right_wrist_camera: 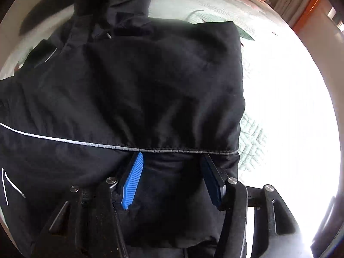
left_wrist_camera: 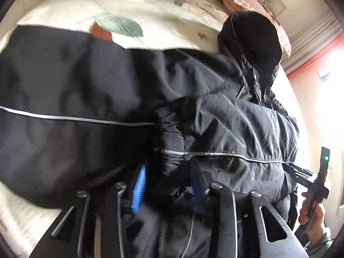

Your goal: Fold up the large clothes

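A large black hooded jacket [left_wrist_camera: 90, 90] with thin silver piping lies across a bed. Its hood [left_wrist_camera: 255, 43] stands up at the far right in the left wrist view. My left gripper [left_wrist_camera: 169, 167] has its blue-padded fingers [left_wrist_camera: 139, 185] on either side of a bunched fold of the jacket near the piping. My right gripper [right_wrist_camera: 172, 157] has its blue pads [right_wrist_camera: 132, 180] on either side of the jacket's [right_wrist_camera: 150, 86] thick edge below the silver piping. The right gripper's body and the hand holding it also show in the left wrist view [left_wrist_camera: 318, 176].
The bed has a pale floral quilt [left_wrist_camera: 150, 21]. A pink folded blanket [left_wrist_camera: 253, 2] and a pillow lie at the bed's far end. Bright window light washes out the right side of the right wrist view [right_wrist_camera: 290, 107].
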Demonstrator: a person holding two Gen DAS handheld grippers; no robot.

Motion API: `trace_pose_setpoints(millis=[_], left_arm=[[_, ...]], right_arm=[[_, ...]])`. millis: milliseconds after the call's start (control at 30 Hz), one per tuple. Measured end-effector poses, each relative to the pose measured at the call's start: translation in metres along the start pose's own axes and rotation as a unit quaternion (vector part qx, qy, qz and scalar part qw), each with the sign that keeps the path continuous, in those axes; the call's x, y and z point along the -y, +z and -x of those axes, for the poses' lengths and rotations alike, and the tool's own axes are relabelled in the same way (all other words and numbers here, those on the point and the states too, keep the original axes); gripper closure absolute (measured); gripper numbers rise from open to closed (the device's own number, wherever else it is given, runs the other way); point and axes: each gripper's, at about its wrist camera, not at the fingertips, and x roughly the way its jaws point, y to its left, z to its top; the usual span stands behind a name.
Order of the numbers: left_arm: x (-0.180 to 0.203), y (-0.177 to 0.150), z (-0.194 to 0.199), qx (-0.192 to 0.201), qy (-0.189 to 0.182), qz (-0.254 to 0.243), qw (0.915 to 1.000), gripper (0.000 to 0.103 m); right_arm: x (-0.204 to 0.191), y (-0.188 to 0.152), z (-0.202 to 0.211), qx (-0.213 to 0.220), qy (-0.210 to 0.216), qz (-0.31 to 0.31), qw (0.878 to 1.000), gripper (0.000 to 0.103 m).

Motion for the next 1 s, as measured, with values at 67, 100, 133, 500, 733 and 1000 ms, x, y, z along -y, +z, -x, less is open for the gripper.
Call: trace_pose_setpoints(millis=[67,100,133,500,733,1000], left_arm=[[0.010,-0.003,0.019,0.015,0.024,-0.025,0.9993,0.056],[0.020,-0.003,0.029,0.026,0.041,-0.049,0.9976,0.056],[0.029,-0.001,0.036,0.034,0.046,-0.068,0.9960,0.056],[0.111,0.025,-0.084,-0.063,-0.027,-0.115,0.9910,0.040],[0.109,0.026,-0.064,-0.033,-0.038,-0.105,0.9932,0.038],[0.094,0.003,-0.048,-0.032,-0.011,-0.102,0.9942,0.038]], right_arm=[[-0.005,0.010,0.019,0.010,0.004,-0.007,1.000,0.044],[-0.013,0.017,0.029,0.025,0.012,-0.005,1.000,0.044],[-0.022,0.024,0.039,0.040,0.024,0.000,0.999,0.044],[-0.121,0.063,-0.022,0.016,0.047,0.022,0.999,0.044],[-0.075,0.059,0.022,0.005,0.084,0.010,0.996,0.043],[-0.046,-0.027,0.064,-0.002,0.028,0.017,0.999,0.043]])
